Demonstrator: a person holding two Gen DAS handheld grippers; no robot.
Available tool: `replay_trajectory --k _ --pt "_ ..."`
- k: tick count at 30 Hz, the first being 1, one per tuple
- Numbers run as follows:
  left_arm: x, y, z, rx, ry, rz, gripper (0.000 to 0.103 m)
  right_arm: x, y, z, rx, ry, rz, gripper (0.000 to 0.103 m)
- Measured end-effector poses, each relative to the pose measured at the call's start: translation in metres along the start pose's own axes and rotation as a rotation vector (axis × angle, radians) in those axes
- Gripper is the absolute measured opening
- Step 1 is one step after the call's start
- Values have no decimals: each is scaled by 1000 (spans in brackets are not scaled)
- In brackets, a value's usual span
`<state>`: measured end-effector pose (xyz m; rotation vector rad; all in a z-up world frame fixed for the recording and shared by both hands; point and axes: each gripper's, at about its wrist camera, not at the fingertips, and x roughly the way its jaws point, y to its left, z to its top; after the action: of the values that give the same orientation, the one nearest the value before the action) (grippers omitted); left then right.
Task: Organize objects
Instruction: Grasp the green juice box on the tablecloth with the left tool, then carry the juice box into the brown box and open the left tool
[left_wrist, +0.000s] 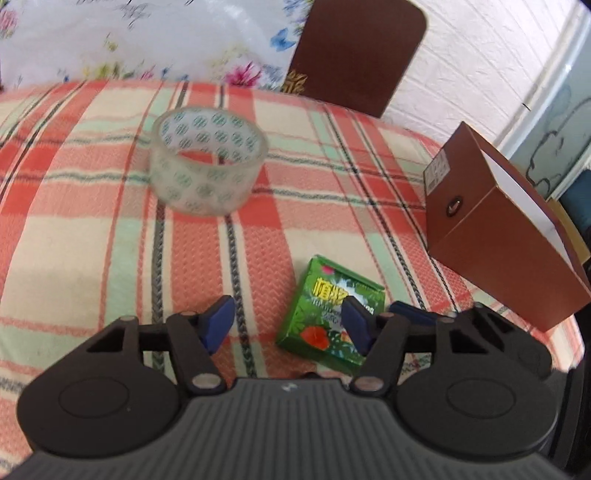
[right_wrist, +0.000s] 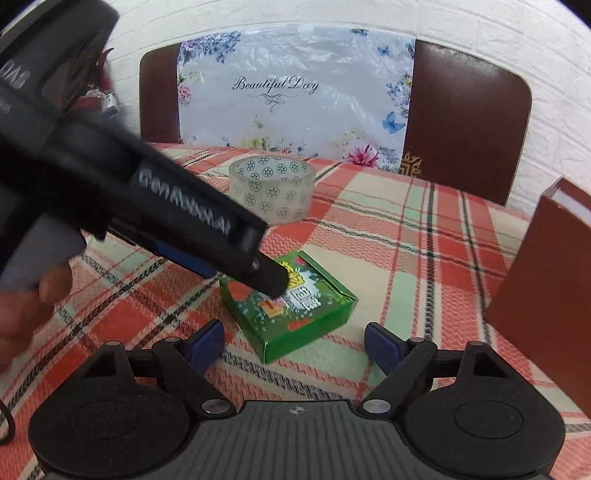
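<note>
A small green box (left_wrist: 328, 321) with Chinese print lies flat on the plaid cloth; it also shows in the right wrist view (right_wrist: 299, 314). A roll of clear tape (left_wrist: 207, 158) with green marks stands behind it, also in the right wrist view (right_wrist: 273, 188). My left gripper (left_wrist: 288, 325) is open, low over the cloth, its right finger over the green box. My right gripper (right_wrist: 295, 345) is open, just in front of the green box, which lies between its fingers. The left gripper's body (right_wrist: 147, 192) crosses the right view above the box.
An open brown box (left_wrist: 498, 236) stands at the right, also in the right wrist view (right_wrist: 546, 295). A brown chair back (right_wrist: 465, 122) with a floral plastic sheet (right_wrist: 295, 92) stands behind the table, before a white brick wall. The table's right edge is close.
</note>
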<state>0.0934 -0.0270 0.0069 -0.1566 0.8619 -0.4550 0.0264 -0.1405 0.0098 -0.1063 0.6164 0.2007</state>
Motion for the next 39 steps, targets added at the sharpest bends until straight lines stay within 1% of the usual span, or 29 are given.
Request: replay_trajectory --k 1,2,3,4,7,9,11,15,18,21,24,26,29,30,31,32,33,34,35,36,37,38,39 --pt "1 -1 0 8 0 -2 65 3 -2 2 14 0 14 74" --pt "2 -3 0 15 3 -12 59 5 -3 3 23 -2 27 70" --pt "2 -4 1 19 10 -31 54 6 -2 3 28 -8 31 64" --pt "2 -6 2 14 22 -58 49 6 -1 4 27 -14 36 60" --pt "-3 -16 4 28 12 -45 48 -2 3 2 20 -51 16 55" --pt "-11 -25 9 41 -10 -62 48 -12 1 1 30 -97 -4 55" --pt "-21 -40 17 64 -42 -89 48 -27 -2 2 22 -160 -45 55" --pt "-35 -86 38 142 -114 -163 48 -63 -16 8 -10 -294 -186 55" --pt "-32 -128 53 225 -137 -218 49 -87 -42 11 13 -357 -280 55" --pt "-18 -173 61 308 -132 -259 49 -105 -76 7 67 -382 -357 55" --pt "0 -214 64 376 -118 -289 49 -117 -109 -2 127 -384 -425 55" --pt "14 -237 63 407 -104 -303 49 -123 -129 -9 166 -375 -458 55" --pt "33 -263 63 429 -88 -324 49 -128 -156 -18 209 -363 -503 55" --pt "40 -271 65 435 -86 -322 50 -128 -164 -20 216 -358 -521 55" --pt "47 -281 65 444 -85 -309 53 -127 -172 -20 218 -349 -547 55" --pt "55 -288 64 457 -85 -278 61 -123 -179 -21 215 -340 -592 59" --pt "61 -294 63 468 -87 -234 62 -117 -187 -22 211 -321 -665 71" --pt "63 -297 60 474 -84 -201 62 -112 -194 -23 216 -291 -722 74" --pt "64 -296 59 470 -79 -193 62 -113 -200 -26 245 -299 -719 74" --pt "61 -290 57 461 -78 -203 62 -118 -204 -30 286 -319 -696 72" --pt "58 -286 55 458 -85 -210 65 -122 -204 -34 306 -336 -686 73" --pt "55 -283 53 463 -92 -198 67 -131 -200 -42 302 -348 -687 73" --pt "52 -280 50 468 -102 -186 68 -131 -195 -45 289 -355 -690 73"
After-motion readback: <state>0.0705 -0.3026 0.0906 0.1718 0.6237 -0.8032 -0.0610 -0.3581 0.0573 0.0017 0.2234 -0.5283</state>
